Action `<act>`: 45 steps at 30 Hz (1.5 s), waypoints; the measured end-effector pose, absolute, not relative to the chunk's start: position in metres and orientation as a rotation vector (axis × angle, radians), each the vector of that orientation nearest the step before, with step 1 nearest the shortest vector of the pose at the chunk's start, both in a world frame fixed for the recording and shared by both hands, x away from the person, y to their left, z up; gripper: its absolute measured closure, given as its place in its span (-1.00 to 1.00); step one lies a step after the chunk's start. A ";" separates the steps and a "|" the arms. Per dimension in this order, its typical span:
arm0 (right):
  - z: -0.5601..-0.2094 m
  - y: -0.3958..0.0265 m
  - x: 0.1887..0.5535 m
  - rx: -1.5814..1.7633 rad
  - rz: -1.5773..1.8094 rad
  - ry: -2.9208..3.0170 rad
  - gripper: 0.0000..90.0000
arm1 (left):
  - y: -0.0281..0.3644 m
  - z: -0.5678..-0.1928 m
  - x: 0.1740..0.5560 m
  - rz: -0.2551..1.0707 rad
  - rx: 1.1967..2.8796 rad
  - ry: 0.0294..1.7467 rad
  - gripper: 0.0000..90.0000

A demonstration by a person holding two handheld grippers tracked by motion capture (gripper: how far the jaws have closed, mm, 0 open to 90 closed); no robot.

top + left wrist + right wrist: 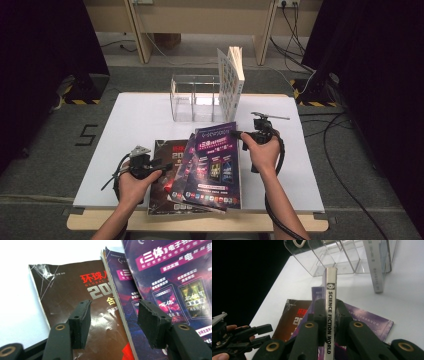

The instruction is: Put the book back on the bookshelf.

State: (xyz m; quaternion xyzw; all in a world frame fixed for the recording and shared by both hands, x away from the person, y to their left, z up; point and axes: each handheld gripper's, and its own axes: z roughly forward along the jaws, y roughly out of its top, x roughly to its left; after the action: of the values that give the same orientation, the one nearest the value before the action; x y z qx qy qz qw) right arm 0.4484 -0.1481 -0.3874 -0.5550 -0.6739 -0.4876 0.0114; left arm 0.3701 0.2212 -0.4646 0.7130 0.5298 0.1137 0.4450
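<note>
White tabletop: a purple magazine (spine reading "Science Fiction World") is being pinched by the right gripper at the stack's three o'clock edge, while the left gripper is being held spread, empty, over the brown magazine.

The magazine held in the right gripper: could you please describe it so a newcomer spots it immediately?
On the white table, before the clear rack, lie fanned magazines. The top purple magazine is clamped at its spine by the right gripper; its spine alone reads SCIENCE FICTION WORLD.
</note>
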 end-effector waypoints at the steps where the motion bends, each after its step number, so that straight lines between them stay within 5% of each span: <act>1: -0.387 -0.148 0.448 -1.731 -1.521 -2.102 0.84 | 0.221 -0.465 0.370 0.282 1.767 1.313 -0.03; 45: -0.330 -0.124 0.443 -1.699 -1.807 -2.224 0.84 | 0.237 -0.463 0.365 0.313 1.703 1.354 -0.06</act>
State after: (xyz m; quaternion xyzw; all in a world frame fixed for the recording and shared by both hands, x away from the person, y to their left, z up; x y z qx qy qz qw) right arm 0.4431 -0.1245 -0.3296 -0.5078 -0.6645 -0.5401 -0.0948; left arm 0.3645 0.2366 -0.4633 0.6901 0.5486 0.1268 0.4547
